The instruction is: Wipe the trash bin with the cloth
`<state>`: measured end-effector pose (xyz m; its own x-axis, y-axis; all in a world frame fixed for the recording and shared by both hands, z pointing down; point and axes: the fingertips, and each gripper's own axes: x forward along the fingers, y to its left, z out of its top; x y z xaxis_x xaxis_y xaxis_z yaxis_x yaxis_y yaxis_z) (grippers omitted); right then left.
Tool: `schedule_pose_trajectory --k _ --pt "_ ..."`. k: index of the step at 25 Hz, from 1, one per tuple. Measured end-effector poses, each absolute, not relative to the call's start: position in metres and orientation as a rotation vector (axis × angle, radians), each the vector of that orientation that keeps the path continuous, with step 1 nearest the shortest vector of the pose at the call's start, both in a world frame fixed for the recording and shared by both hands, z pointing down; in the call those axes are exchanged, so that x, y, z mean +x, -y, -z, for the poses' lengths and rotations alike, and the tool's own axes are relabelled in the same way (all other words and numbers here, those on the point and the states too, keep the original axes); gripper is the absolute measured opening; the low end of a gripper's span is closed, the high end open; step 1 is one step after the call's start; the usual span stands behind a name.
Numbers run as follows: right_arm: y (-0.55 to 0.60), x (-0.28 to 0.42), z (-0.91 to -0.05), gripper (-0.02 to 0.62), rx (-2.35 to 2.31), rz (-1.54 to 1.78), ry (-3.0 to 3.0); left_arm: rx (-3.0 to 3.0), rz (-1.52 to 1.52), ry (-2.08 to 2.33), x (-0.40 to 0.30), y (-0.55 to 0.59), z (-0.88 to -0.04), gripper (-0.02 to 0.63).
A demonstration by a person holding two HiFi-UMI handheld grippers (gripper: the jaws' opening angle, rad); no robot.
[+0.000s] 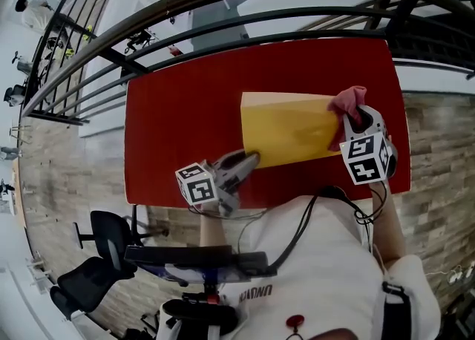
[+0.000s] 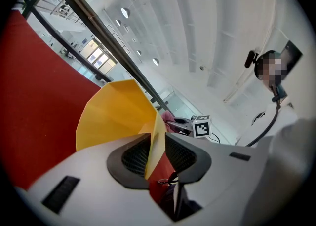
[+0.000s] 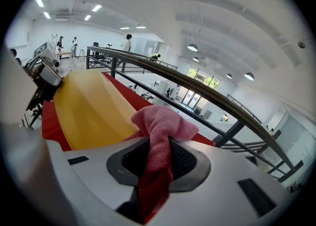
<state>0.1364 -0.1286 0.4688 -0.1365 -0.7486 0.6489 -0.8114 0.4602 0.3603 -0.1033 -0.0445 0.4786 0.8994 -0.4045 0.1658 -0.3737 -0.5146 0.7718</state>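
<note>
yellow trash bin (image 1: 286, 129) lying on its side on the red tabletop (image 1: 178, 123). left gripper (image 1: 251, 159) at the bin's open end, fingers slightly spread around the rim wall. right gripper (image 1: 355, 116) at the far end, fingers pinching the pink cloth (image 1: 350, 98) against the bin.

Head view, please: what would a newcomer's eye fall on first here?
A yellow trash bin lying on its side on the red table. The right gripper clamps a pink cloth at its right end; the bin's opposite rim stands between the left gripper's jaws.
</note>
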Motion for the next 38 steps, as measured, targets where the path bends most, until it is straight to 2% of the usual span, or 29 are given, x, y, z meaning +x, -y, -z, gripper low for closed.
schedule_pose_trajectory --k 3,7,13,24,30,32,33,38 --pt "0.127 0.133 -0.468 0.100 1.308 -0.089 1.905 2.134 0.080 0.467 -0.106 0.044 -0.473 0.093" --pt "0.126 0.132 -0.468 0.100 1.309 -0.077 1.910 2.082 0.203 0.347 -0.109 0.041 -0.465 0.170" --pt "0.124 0.133 -0.468 0.100 1.314 -0.073 1.915 2.023 0.465 0.521 -0.159 0.095 -0.447 0.176" --pt "0.123 0.135 -0.469 0.100 1.319 -0.060 1.908 1.921 0.208 0.358 -0.105 0.129 -0.457 0.202" --pt "0.123 0.135 -0.468 0.100 1.321 -0.058 1.905 1.906 0.266 0.332 -0.096 0.130 -0.453 0.191" --pt "0.122 0.134 -0.467 0.100 1.320 -0.057 1.905 1.926 0.257 0.350 -0.095 0.127 -0.453 0.086" --pt "0.122 0.134 -0.467 0.100 1.319 -0.056 1.905 1.938 0.255 0.359 -0.095 0.126 -0.453 0.059" --pt "0.119 0.135 -0.471 0.100 1.307 -0.067 1.907 1.949 0.261 0.370 -0.095 0.120 -0.455 0.053"
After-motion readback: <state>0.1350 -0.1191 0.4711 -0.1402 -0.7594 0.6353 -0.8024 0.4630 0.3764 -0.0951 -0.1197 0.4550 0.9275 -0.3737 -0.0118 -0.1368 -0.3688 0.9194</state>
